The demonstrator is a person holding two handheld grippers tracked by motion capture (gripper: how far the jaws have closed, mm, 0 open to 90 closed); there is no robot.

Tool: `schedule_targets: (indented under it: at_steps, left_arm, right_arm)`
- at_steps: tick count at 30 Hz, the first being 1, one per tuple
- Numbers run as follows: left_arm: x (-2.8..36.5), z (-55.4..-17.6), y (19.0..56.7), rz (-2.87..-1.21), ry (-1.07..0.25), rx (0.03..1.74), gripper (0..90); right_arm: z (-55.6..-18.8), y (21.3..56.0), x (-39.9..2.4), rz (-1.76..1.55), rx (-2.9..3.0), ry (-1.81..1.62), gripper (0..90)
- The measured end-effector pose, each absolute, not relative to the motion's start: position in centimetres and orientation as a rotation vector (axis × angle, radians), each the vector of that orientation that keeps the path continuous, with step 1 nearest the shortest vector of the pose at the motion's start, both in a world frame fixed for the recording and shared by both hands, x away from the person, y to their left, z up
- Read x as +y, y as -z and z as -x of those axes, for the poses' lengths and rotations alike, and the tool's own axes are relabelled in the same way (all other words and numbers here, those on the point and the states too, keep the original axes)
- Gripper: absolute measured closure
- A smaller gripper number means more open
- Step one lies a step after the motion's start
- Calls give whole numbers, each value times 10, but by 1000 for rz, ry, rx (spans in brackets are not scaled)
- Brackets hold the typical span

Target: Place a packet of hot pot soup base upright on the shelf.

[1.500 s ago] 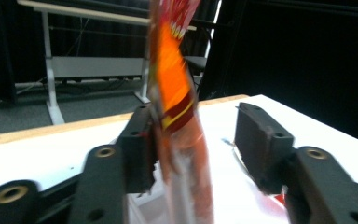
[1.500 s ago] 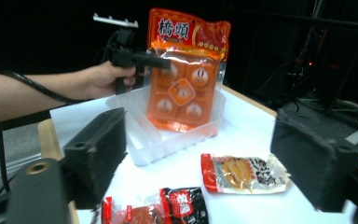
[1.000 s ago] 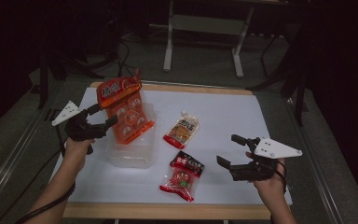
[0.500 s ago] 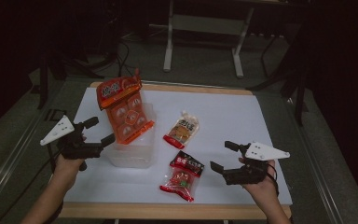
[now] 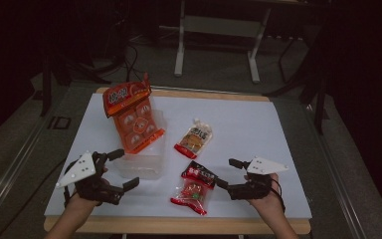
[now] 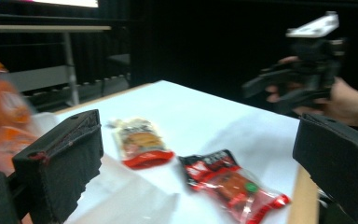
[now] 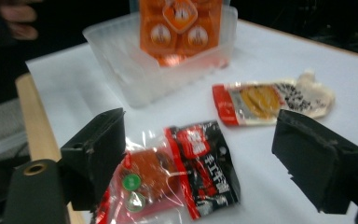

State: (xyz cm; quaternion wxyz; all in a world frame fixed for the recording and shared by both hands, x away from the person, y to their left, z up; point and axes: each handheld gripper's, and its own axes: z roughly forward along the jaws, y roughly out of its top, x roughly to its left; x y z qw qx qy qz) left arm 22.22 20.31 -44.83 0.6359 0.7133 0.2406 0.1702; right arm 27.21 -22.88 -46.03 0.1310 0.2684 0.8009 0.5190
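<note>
Crinkly red snack pouch (image 5: 195,186), clear plastic tub (image 5: 142,162).

Materials and finishes on the table.
Glossy clear-and-red plastic snack packet (image 7: 168,172); shiny orange pack (image 5: 132,119) in a frosted translucent plastic tub (image 7: 135,70); matt white sheet (image 5: 238,129) over a wooden table edge (image 5: 179,225); matt black foam-like pads (image 7: 317,158).
</note>
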Motion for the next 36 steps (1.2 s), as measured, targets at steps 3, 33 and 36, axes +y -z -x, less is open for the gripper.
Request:
schedule_targets:
  at_steps: [3, 33, 36]
  left_arm:
    - [192, -216, 455, -1660, -370, 530, 22]
    - [151, -197, 496, -1680, -277, 523, 22]
    - [150, -197, 498, -1683, -286, 499, 23]
  right_arm:
    - [-277, 469, -224, -775, 2352, -1490, 203]
    - [-321, 536, -197, -865, 2590, -1177, 223]
    - [-322, 538, -195, -855, 2595, -1153, 219]
